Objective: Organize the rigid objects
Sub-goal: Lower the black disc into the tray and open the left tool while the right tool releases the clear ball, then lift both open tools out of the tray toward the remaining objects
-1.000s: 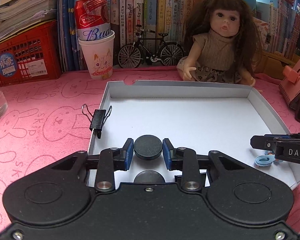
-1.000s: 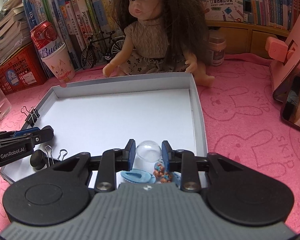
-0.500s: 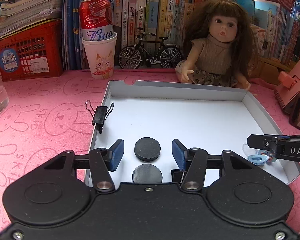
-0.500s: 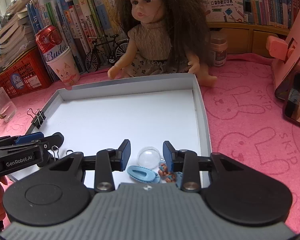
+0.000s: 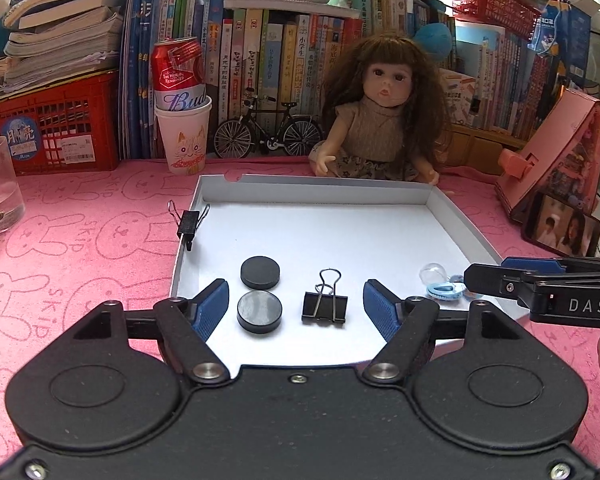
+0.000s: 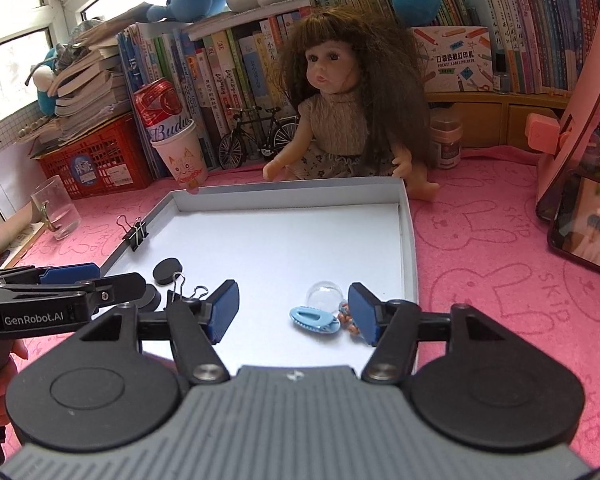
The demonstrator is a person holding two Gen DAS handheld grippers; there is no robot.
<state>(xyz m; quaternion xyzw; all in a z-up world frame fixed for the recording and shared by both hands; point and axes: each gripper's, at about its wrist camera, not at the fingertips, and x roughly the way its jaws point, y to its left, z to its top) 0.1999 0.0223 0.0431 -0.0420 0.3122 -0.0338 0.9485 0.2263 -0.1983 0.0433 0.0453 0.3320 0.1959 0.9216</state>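
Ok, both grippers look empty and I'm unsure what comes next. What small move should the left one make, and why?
Probably swing the left gripper left and forward toward the binder clip clipped on the tray's left wall. Both grippers are open and hold nothing; two black discs and another clip already lie inside the tray, so that one seems the obvious piece left.

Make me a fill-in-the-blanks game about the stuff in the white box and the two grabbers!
1. Both the left gripper and the right gripper are ____.
2. The number of black discs lying in the white box is ____.
3. One binder clip is clamped on the box's ____ wall.
4. The hair clip beside the clear dome is coloured ____.

Missing words: open; two; left; blue
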